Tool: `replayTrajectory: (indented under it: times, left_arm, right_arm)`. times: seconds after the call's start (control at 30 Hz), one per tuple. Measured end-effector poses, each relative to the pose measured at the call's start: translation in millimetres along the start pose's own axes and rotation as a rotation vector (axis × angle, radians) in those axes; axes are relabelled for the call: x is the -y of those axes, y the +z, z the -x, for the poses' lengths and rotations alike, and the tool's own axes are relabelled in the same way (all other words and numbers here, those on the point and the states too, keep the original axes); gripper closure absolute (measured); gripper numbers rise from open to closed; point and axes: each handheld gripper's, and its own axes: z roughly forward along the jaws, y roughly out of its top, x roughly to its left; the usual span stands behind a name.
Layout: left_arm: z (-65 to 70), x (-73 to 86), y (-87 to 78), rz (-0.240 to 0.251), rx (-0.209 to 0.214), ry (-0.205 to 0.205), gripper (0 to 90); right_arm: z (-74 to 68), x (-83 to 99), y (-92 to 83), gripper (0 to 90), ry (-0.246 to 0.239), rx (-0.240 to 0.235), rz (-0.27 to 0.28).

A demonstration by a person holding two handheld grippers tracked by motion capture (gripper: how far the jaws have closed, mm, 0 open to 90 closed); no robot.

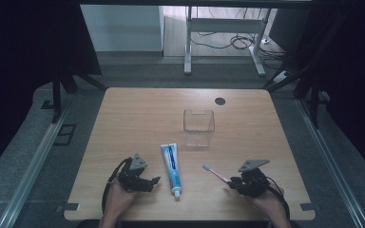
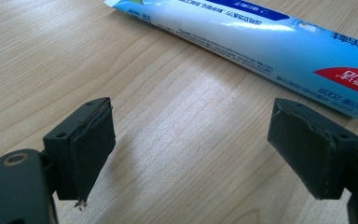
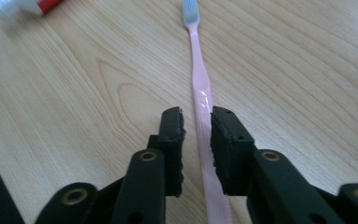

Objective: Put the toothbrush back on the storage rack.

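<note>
Our right tool (image 3: pixel 196 123) stands slightly spread around the pink toothbrush (image 3: pixel 199 88), which lies on the desk (image 3: pixel 98 93) with its long axis straight ahead of this tool, handle between the pads, bristles at the far end.

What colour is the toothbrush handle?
Pink. The toothbrush handle shows best in the right gripper view, running between the hand-held gripper's jaws.

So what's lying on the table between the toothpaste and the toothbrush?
Nothing: in the high view, only bare wood separates the toothpaste and the toothbrush.
</note>
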Motion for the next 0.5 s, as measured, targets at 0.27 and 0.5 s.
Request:
replayTrajectory:
  times: [0.27, 0.5]
  left_arm:
    - [0.6, 0.0, 0.1, -0.002, 0.000, 0.003, 14.9]
    - [0.7, -0.1, 0.6, -0.007, 0.000, 0.007, 14.9]
  right_arm:
    - [3.6, -9.5, 1.2, 62.6, -0.033, 0.032, -0.085]
    - [4.0, -19.7, 5.2, 59.7, -0.054, 0.032, -0.178]
